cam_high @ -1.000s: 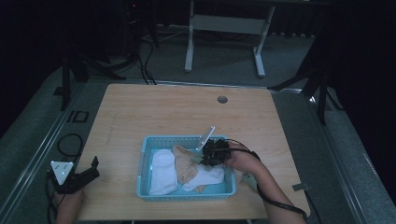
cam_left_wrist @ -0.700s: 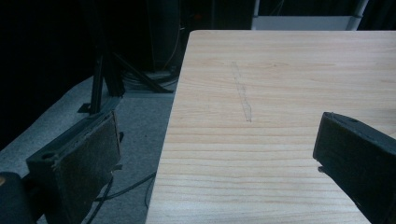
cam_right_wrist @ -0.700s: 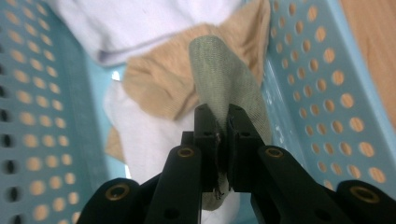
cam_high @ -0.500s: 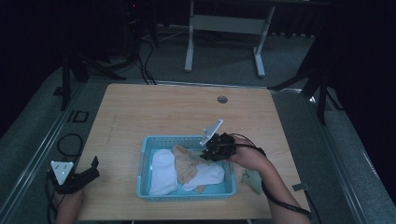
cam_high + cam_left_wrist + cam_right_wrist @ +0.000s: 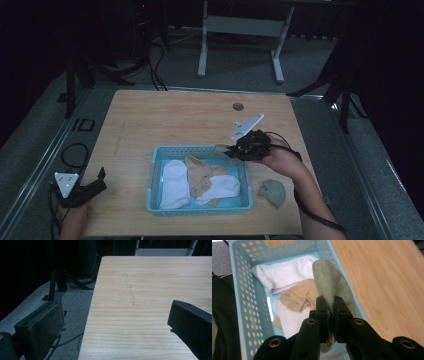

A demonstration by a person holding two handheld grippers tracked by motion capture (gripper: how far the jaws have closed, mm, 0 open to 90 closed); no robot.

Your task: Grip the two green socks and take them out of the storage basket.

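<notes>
My right gripper (image 5: 227,149) hangs over the far right corner of a light blue perforated basket (image 5: 200,210). It is shut on a grey-green sock (image 5: 220,148). In the right gripper view the sock (image 5: 332,282) stands up between the closed jaws of the right gripper (image 5: 331,306), above the basket wall (image 5: 244,290). Inside the basket lie a white sock (image 5: 175,182), a tan sock (image 5: 202,176) and a second white sock (image 5: 222,187). My left gripper (image 5: 98,179) rests open at the table's front left edge. In its own view the left gripper (image 5: 117,322) holds nothing between its wide-set jaws.
Another grey-green sock (image 5: 272,192) lies on the wooden table (image 5: 175,120) just right of the basket. A small round hole (image 5: 238,106) sits near the table's far edge. Cables and stand legs lie on the floor beyond and to the left.
My right gripper has lifted a little and drifted toward the basket's far right corner with the sock in it. The left gripper has stayed put.
</notes>
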